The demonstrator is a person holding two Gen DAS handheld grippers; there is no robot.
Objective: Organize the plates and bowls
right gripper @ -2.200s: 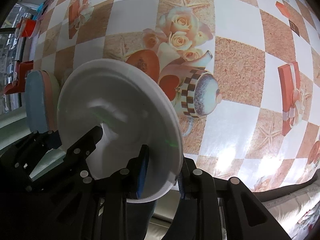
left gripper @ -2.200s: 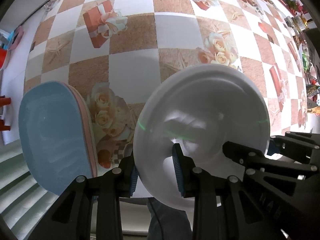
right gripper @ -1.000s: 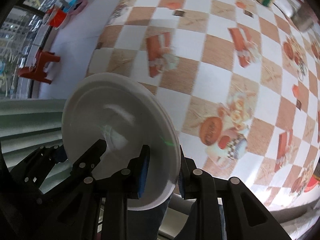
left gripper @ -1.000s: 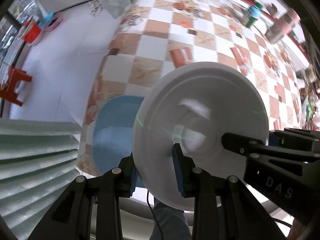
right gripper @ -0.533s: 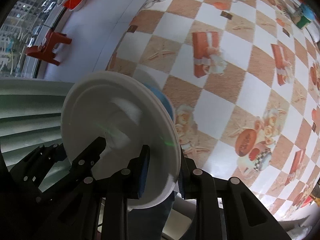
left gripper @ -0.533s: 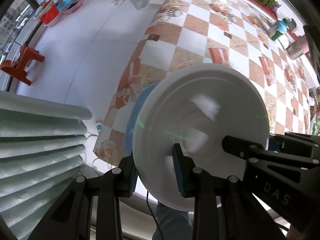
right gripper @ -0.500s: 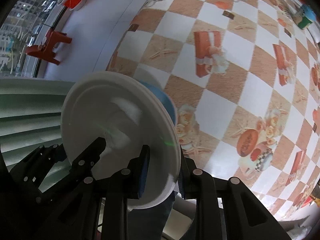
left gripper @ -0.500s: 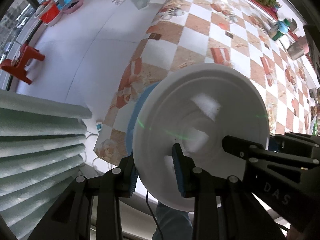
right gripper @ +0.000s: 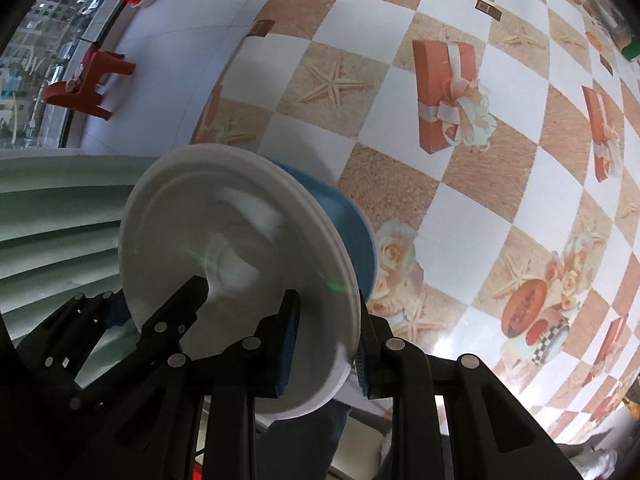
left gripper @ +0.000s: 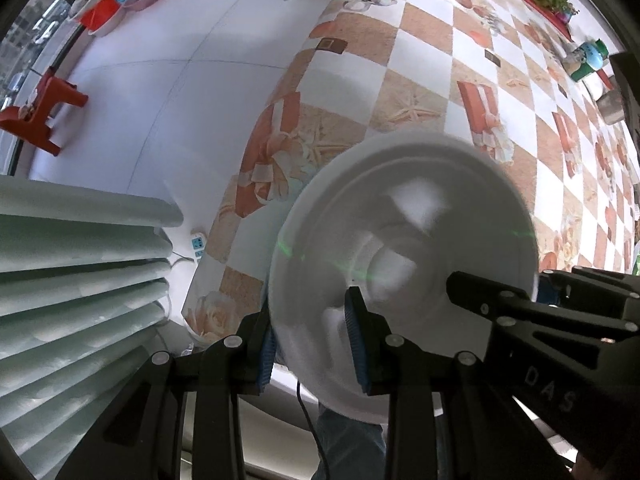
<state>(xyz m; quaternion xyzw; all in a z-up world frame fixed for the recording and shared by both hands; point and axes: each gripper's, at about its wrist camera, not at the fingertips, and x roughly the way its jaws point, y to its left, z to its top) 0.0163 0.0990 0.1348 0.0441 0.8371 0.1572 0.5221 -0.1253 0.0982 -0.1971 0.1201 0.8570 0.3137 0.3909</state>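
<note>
White plate [left gripper: 404, 236]: held edge-on between both grippers, up off the table, tilted nearly upright, hollow side toward you. Left gripper [left gripper: 312, 340] pinches its near-left rim, one blue pad each side of the rim; those jaws have just eased apart a little, plate is between them and pads look to be on it. Right gripper [right gripper: 324, 340] pinches the near-right rim, pads pressed on both faces, no slack seen.

Blue plate [right gripper: 356, 236]: lies on the table just behind the white one, near the table's near-left corner; mostly hidden in the right wrist view, not made out in the left view. Whether more plates sit under it, can't tell.

Progress, as judged: you're mid-carry w/ the white plate, about over the blue one. Left to do: lower it onto the blue plate, let go w/ both. Any bowls: none in view, so that part can't be rated.

Table [left gripper: 472, 60]: oilcloth, orange-and-white checks w/ gift boxes, roses, starfish. Green pot [left gripper: 588, 60] far right. Floor [left gripper: 160, 92] pale tile, left of table; red stool [left gripper: 40, 112] far left by the window; power strip [left gripper: 197, 245] on floor by table corner. Pale green pleated fabric [left gripper: 80, 280] near left.
</note>
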